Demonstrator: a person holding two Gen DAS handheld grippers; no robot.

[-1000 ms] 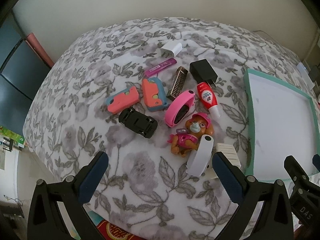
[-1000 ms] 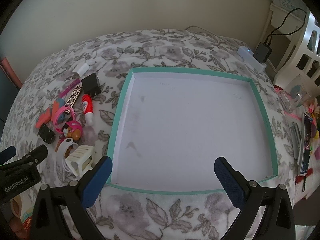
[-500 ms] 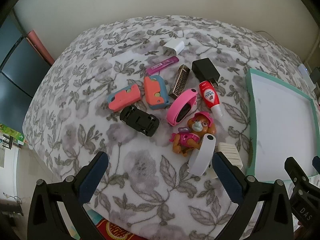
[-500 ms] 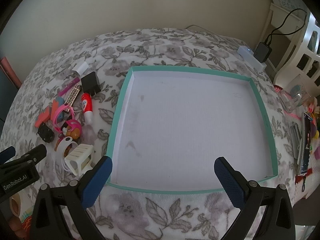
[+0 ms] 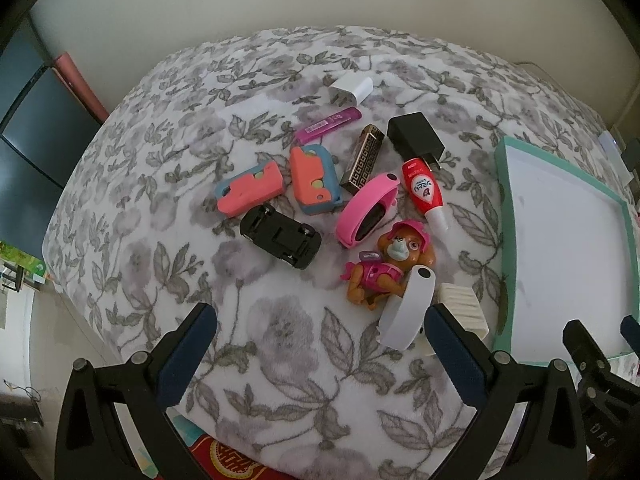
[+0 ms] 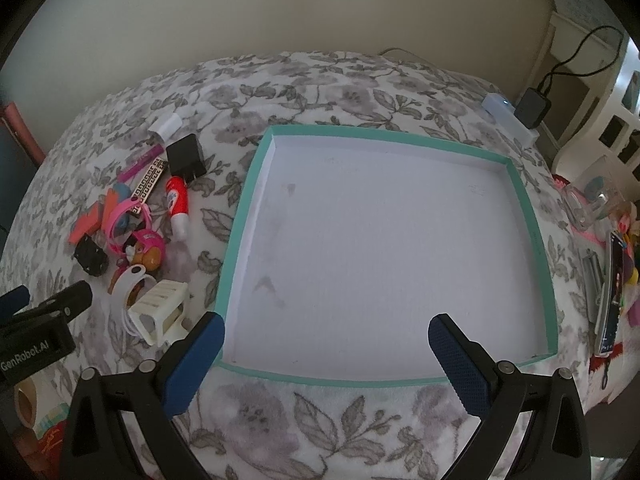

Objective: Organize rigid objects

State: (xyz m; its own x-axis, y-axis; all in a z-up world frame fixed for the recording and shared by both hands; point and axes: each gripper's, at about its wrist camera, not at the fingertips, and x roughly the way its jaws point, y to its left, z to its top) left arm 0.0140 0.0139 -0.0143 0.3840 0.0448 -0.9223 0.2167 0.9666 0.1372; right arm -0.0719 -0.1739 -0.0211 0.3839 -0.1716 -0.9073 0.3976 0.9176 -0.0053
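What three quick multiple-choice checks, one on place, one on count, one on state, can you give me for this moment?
1. Where does the pile of small objects lie relative to the teal-rimmed tray?
A. inside it
B. on the floral cover beside it
C. stacked on its rim

2. How many coral-and-blue toys lie in the pile?
A. one
B. two
C. four

3. What state are the two hand-held grippers in?
A. both open, holding nothing
B. left shut on the black toy car
C. right shut on the tray rim

Answers:
1 B: the tray floor is bare, and the objects sit on the floral cover outside its rim.
2 B: coral-and-blue toys and lie side by side.
3 A: the left hand-held gripper and right hand-held gripper show spread fingers with nothing between; the black toy car lies untouched.
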